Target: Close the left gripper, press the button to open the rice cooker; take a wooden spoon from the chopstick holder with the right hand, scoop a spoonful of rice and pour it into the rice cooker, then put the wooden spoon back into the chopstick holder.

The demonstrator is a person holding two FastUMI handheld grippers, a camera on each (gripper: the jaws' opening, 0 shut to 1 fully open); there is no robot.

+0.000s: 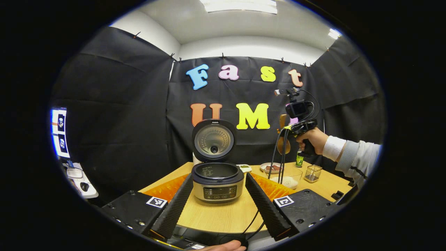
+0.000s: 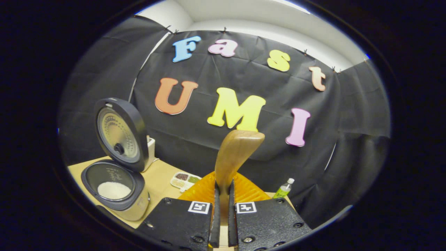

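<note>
The rice cooker (image 1: 217, 183) stands on the wooden table (image 1: 223, 214) with its lid (image 1: 213, 140) raised upright. My left gripper (image 1: 218, 176) is open, one finger on each side of the cooker's front, touching nothing. To the right and higher up, a hand holds my right gripper (image 1: 291, 128) with the wooden spoon (image 1: 283, 137) in it. In the right gripper view, my right gripper (image 2: 222, 195) is shut on the handle of the wooden spoon (image 2: 237, 150), which points up and forward. The open cooker (image 2: 115, 190) is low on the left, with white rice (image 2: 113, 190) in its pot.
A glass bowl of rice (image 1: 290, 179), a wire chopstick holder (image 1: 313, 173), a green bottle (image 1: 299, 159) and a small plate (image 1: 271, 168) stand right of the cooker. A compartment tray (image 2: 184, 180) lies behind it. Cables hang from the right gripper. A monitor (image 1: 59, 132) is at far left.
</note>
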